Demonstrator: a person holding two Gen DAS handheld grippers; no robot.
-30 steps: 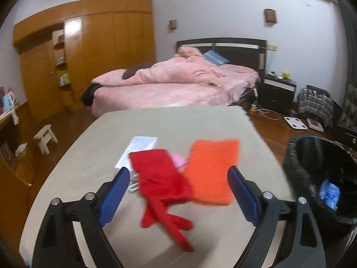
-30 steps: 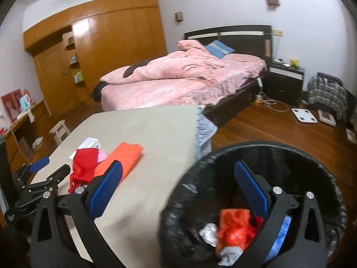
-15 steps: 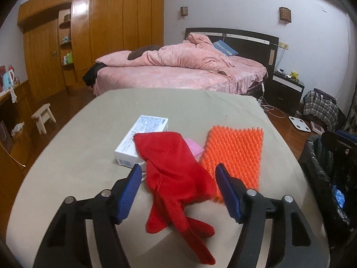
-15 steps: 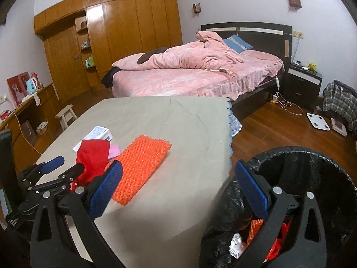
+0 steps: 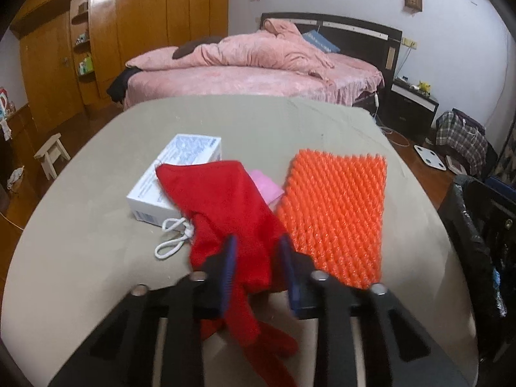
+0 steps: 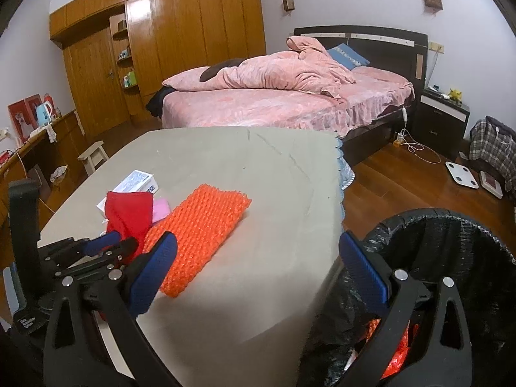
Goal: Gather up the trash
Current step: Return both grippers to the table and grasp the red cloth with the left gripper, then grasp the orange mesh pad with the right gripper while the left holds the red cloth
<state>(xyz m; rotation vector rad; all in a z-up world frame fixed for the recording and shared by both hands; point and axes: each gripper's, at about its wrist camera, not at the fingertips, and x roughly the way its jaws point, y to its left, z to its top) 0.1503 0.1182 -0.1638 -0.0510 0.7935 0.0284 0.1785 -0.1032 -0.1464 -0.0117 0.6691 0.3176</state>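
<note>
A red cloth bag with a white drawstring lies on the beige table, over a white box and a pink item. My left gripper is closed on the red bag's lower part; it also shows in the right wrist view. An orange mesh pad lies to its right. My right gripper is open and empty, between the table's edge and the black-lined trash bin, which holds trash.
A pink bed stands beyond the table, with a wooden wardrobe at the left. A small stool, a scale and a checked bag are on the wooden floor.
My left gripper moved forward and its jaws closed on the red bag. My right gripper swung from over the bin toward the table, staying open.
</note>
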